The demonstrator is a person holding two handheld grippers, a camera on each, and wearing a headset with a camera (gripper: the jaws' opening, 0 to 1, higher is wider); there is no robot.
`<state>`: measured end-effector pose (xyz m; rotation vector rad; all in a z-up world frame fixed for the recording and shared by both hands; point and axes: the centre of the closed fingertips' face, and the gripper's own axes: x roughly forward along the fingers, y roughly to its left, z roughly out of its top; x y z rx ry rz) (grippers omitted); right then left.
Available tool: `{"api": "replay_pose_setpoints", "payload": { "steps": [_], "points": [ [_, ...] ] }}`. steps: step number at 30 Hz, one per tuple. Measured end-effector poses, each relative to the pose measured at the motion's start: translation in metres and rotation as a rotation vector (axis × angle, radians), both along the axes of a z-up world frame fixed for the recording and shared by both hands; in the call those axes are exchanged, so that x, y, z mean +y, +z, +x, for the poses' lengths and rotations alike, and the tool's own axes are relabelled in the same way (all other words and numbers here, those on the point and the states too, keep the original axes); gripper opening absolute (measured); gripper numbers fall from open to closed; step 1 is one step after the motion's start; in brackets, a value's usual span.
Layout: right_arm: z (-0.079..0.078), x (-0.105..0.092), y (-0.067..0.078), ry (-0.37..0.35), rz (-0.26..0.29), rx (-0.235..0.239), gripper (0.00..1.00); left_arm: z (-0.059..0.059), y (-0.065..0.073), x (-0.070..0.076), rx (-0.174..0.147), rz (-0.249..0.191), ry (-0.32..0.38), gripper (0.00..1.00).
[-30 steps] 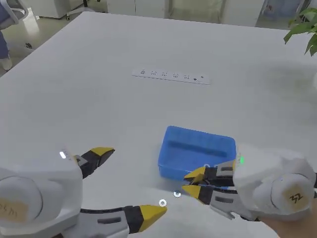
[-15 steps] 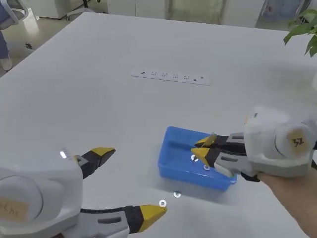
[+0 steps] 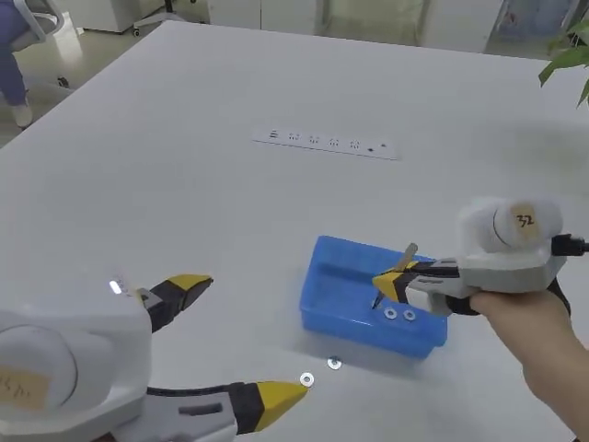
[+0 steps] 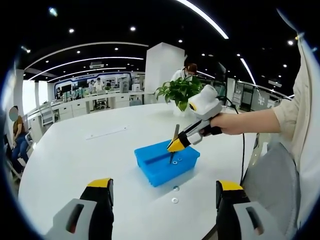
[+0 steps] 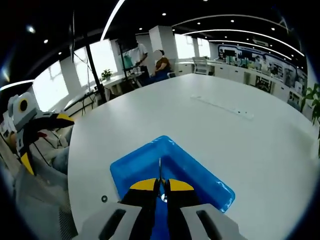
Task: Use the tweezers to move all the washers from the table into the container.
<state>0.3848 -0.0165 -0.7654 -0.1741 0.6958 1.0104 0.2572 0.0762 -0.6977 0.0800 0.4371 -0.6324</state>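
Yellow-tipped fingers of the left gripper point(image 3: 241, 339) are standing wide apart over the near desk point(image 3: 184, 184). Two washers point(image 3: 306, 378) are lying just before the blue container point(image 3: 336, 276), which is holding two more. Above it, the right gripper point(image 3: 385, 281) is clamping the tweezers point(image 3: 408, 251), whose tips are pointing down inside.

The container point(image 3: 363, 330) is seen as smooth, faintly glossy plastic. Washers point(image 3: 306, 378) are noted as bright metal, tweezers point(image 3: 409, 250) as dull metal. The table point(image 3: 184, 203) is finished matt.
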Motion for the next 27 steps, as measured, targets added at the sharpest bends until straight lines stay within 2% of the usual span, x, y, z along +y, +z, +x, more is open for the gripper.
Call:
{"api": "replay_pose_setpoints", "payload": {
  "steps": [5, 10, 13, 17, 24, 25, 27],
  "points": [
    [0.000, 0.004, -0.005, 0.004, -0.005, 0.017, 0.03, 0.001, 0.001, -0.002, -0.002, -0.001, -0.005, 0.86],
    [-0.003, 0.004, -0.006, 0.009, -0.014, 0.014, 0.03, 0.002, 0.002, -0.001, -0.007, -0.007, 0.001, 0.86],
    [-0.003, 0.003, -0.007, 0.008, -0.014, 0.018, 0.03, 0.002, 0.000, 0.000, 0.001, -0.008, 0.007, 0.86],
    [-0.003, 0.001, -0.010, 0.005, -0.021, 0.022, 0.03, 0.004, 0.005, 0.001, -0.013, -0.011, 0.017, 0.86],
    [-0.003, -0.001, -0.007, -0.008, -0.007, 0.018, 0.04, 0.002, 0.005, 0.003, -0.015, -0.011, 0.023, 0.86],
    [-0.003, -0.002, -0.007, -0.009, -0.005, 0.018, 0.04, 0.001, 0.006, 0.004, -0.010, -0.024, 0.031, 0.86],
    [-0.001, -0.004, -0.004, -0.034, 0.016, 0.013, 0.04, 0.002, 0.013, 0.005, -0.023, -0.075, 0.054, 0.86]
  ]
}}
